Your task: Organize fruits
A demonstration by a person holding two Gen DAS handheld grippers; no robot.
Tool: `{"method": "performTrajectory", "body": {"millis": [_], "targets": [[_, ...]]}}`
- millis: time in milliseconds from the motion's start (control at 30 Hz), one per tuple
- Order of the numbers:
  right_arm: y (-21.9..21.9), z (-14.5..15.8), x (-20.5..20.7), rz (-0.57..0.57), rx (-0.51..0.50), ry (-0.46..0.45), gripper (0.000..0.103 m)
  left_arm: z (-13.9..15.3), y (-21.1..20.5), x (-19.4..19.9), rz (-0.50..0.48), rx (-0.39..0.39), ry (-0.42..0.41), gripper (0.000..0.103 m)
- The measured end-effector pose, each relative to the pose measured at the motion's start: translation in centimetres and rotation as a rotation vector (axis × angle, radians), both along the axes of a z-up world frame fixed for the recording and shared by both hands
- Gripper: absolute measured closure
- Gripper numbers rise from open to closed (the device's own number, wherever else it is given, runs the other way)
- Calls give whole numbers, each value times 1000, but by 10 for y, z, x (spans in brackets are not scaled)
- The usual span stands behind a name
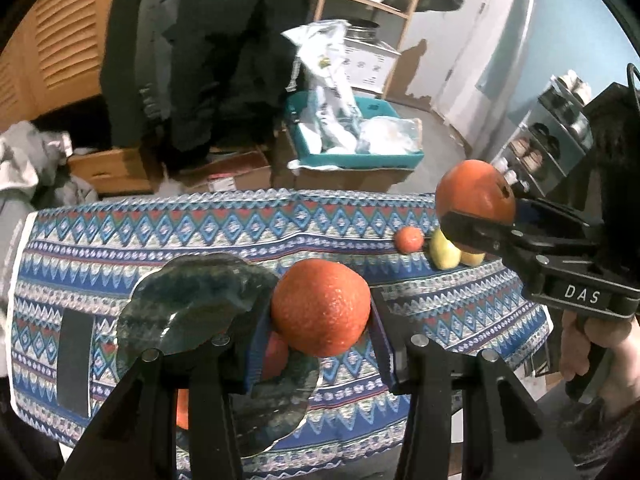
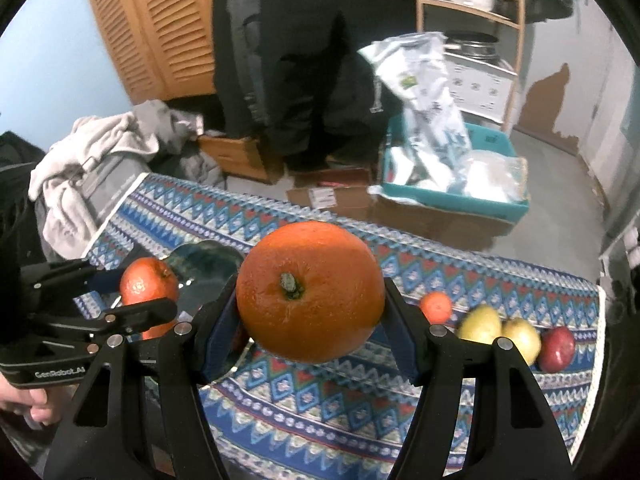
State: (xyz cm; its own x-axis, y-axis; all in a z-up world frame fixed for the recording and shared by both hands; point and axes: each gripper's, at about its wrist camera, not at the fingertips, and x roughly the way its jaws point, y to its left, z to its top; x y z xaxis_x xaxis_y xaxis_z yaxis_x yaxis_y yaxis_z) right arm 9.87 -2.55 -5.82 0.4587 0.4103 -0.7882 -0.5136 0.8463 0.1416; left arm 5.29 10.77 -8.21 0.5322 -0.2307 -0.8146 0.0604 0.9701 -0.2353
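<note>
My left gripper (image 1: 320, 332) is shut on an orange (image 1: 320, 304), held above the near right edge of a dark glass plate (image 1: 188, 300). Another orange fruit (image 1: 276, 354) lies on that plate, mostly hidden by my fingers. My right gripper (image 2: 310, 320) is shut on a bigger orange (image 2: 310, 292) with its stem facing the camera, held over the patterned cloth. In the right wrist view the left gripper (image 2: 136, 292) and its orange (image 2: 146, 282) hang over the plate (image 2: 208, 264). A small mandarin (image 2: 436, 306), two yellow pears (image 2: 480, 324) and a red apple (image 2: 558, 348) lie in a row.
A blue patterned cloth (image 1: 200, 232) covers the table, and a dark flat rectangle (image 1: 74, 358) lies at its left. Behind the table stand cardboard boxes, a teal crate (image 2: 452, 196) with plastic bags, hanging dark clothes and a wooden shelf. A hand (image 1: 596, 344) grips the right tool.
</note>
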Motion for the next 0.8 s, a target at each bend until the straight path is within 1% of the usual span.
{"method": "performTrajectory", "body": {"millis": [200,433,600,800], "targets": [[36,-11,1,52,8,36,36,-8,29,-7,64,8,2,56],[75,-31,7,96,15,95,36,-29,67,-11,147,-3,50,56],[104,-57,14,124,4,150,36,-44,82,-12,182,12,70,56],[127,-84,21,142,-13,206,36,-64,100,-11,237,20,98,56]]}}
